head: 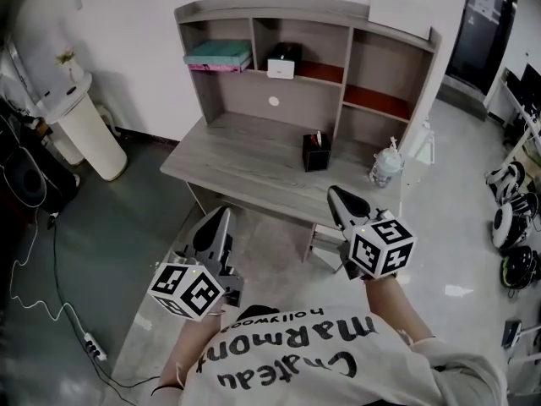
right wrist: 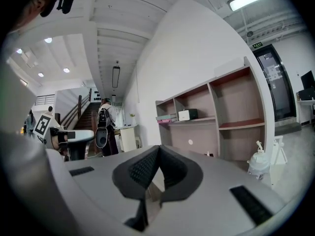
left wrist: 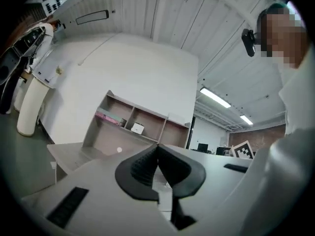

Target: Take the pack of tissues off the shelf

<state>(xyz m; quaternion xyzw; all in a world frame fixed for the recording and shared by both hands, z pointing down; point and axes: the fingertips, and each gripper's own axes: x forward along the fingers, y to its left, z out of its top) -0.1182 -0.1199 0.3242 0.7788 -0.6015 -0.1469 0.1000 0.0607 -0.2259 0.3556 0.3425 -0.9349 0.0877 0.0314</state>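
The pack of tissues [head: 281,64] is a small white box standing in the middle compartment of the grey desk shelf [head: 347,32]. It also shows far off as the white box [left wrist: 138,128] in the left gripper view and the white box [right wrist: 187,114] in the right gripper view. Both grippers hang in front of the desk, well short of the shelf. My left gripper [head: 224,213] is shut with nothing between its jaws. Further right, my right gripper [head: 335,194] is also shut and empty, just before the desk's front edge.
Stacked books [head: 218,56] lie in the left compartment. On the desk top [head: 245,155] stand a black pen holder [head: 316,152] and a pale bottle [head: 385,166]. A white pedestal [head: 84,129] stands at the left, a power strip [head: 91,345] lies on the floor, and a person with a backpack [right wrist: 105,127] stands far off.
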